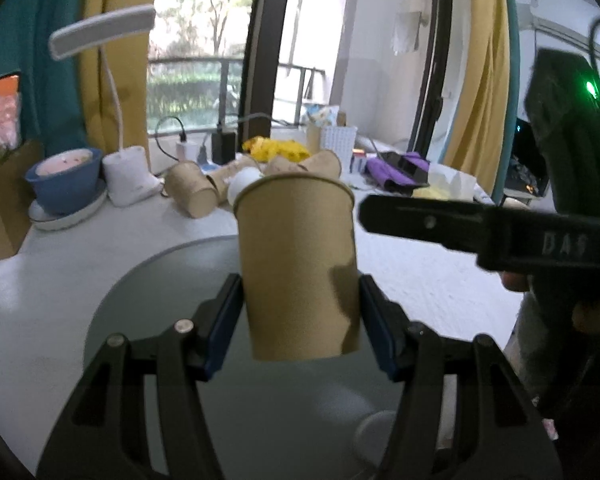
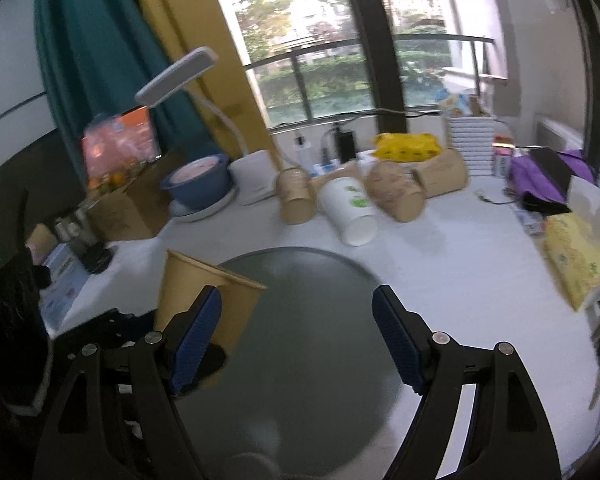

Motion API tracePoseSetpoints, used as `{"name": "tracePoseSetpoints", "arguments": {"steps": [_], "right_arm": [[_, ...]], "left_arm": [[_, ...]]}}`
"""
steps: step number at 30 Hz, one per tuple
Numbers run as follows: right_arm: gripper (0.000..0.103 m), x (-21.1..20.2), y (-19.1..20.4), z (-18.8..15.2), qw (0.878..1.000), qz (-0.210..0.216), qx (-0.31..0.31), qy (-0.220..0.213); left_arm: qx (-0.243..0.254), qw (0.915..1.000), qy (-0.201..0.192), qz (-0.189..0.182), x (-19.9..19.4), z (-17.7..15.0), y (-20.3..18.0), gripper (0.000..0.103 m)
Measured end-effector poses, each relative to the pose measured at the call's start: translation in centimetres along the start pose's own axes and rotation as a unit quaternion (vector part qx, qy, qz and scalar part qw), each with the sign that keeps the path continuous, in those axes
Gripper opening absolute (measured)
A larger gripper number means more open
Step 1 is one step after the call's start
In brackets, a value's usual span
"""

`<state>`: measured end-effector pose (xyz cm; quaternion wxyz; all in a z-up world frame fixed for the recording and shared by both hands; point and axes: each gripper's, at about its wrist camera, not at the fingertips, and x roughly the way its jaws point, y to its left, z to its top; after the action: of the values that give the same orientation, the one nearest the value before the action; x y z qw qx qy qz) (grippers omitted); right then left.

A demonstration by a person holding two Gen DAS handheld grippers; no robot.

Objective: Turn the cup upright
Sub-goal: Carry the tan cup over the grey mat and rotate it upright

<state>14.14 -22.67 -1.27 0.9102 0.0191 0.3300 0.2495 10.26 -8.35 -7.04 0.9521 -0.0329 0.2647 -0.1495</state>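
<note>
A brown paper cup (image 1: pixel 298 268) stands upright, rim up, between the blue pads of my left gripper (image 1: pixel 300 320), which is shut on its lower body, over the grey round mat (image 1: pixel 140 320). The same cup (image 2: pixel 204 292) shows at the left of the right wrist view, behind my left finger. My right gripper (image 2: pixel 298 328) is open and empty above the mat (image 2: pixel 300 340); it also shows from the side in the left wrist view (image 1: pixel 364 212), just right of the cup's rim.
Several brown paper cups (image 1: pixel 192 192) and a white cup (image 2: pixel 350 212) lie on their sides at the back of the white table. A blue bowl on a plate (image 2: pixel 198 188), a white desk lamp (image 1: pixel 128 176), a yellow tissue pack (image 2: pixel 576 264) and clutter ring the table.
</note>
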Motion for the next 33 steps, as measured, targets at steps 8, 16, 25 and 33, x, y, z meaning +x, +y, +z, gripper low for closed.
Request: {"name": "tracePoseSetpoints", "arguments": {"steps": [8,16,25,33], "right_arm": [[0.080,0.1,4.8,-1.0,0.998,0.062,-0.007,0.016],[0.080,0.1,7.0,-2.0,0.994,0.101,0.004,0.033],[0.080,-0.9,8.6,-2.1,0.988,0.150,0.012,0.039],[0.067,-1.3,8.6,-1.7,0.985,0.168,0.021,0.034]], "left_arm": [[0.011,0.9984,-0.054,0.009,-3.2,-3.1,1.4,0.059],[0.016,0.9935,-0.110,-0.023,-6.5,-4.8,1.3,0.059],[0.038,0.9862,-0.160,-0.021,-9.7,-5.4,0.1,0.059],[0.055,0.9844,-0.165,-0.026,-10.4,-5.1,-0.3,0.061]]}}
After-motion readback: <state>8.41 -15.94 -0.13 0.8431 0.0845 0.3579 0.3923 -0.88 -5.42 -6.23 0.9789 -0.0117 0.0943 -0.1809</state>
